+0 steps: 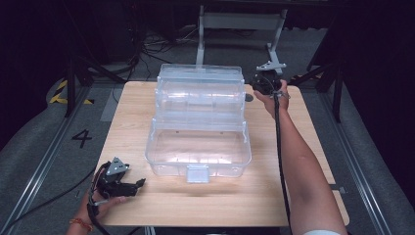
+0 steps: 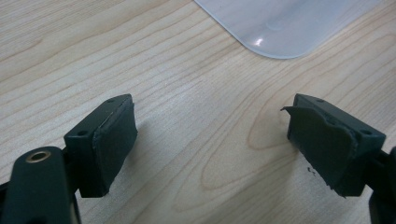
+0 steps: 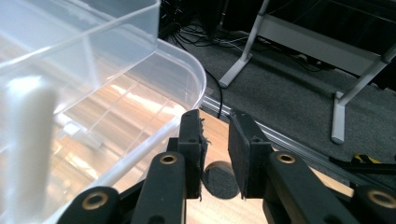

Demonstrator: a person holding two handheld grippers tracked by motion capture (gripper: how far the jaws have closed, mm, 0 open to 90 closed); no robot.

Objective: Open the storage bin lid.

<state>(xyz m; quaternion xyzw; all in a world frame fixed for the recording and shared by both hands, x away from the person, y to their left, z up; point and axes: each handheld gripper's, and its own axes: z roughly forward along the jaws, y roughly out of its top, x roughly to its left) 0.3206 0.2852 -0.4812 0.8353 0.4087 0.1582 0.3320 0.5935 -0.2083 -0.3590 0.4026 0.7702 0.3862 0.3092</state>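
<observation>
A clear plastic storage box (image 1: 198, 147) stands open in the middle of the wooden table (image 1: 303, 147), its tiered trays (image 1: 200, 85) raised at the back. My left gripper (image 1: 137, 186) rests on the table at the front left, short of the box. Its jaws are wide apart over bare wood (image 2: 187, 84), with a box corner (image 2: 280, 23) just ahead. My right gripper (image 1: 258, 83) is held beside the box's back right corner. Its jaws (image 3: 217, 135) stand only narrowly apart with nothing between them, next to the curved box rim (image 3: 187, 70).
A small dark round disc (image 3: 219, 179) lies on the table under the right jaws, by the box (image 1: 248, 97). A grey metal stand (image 1: 240, 22) and cables sit on the floor beyond the table's far edge. Bare wood lies to either side of the box.
</observation>
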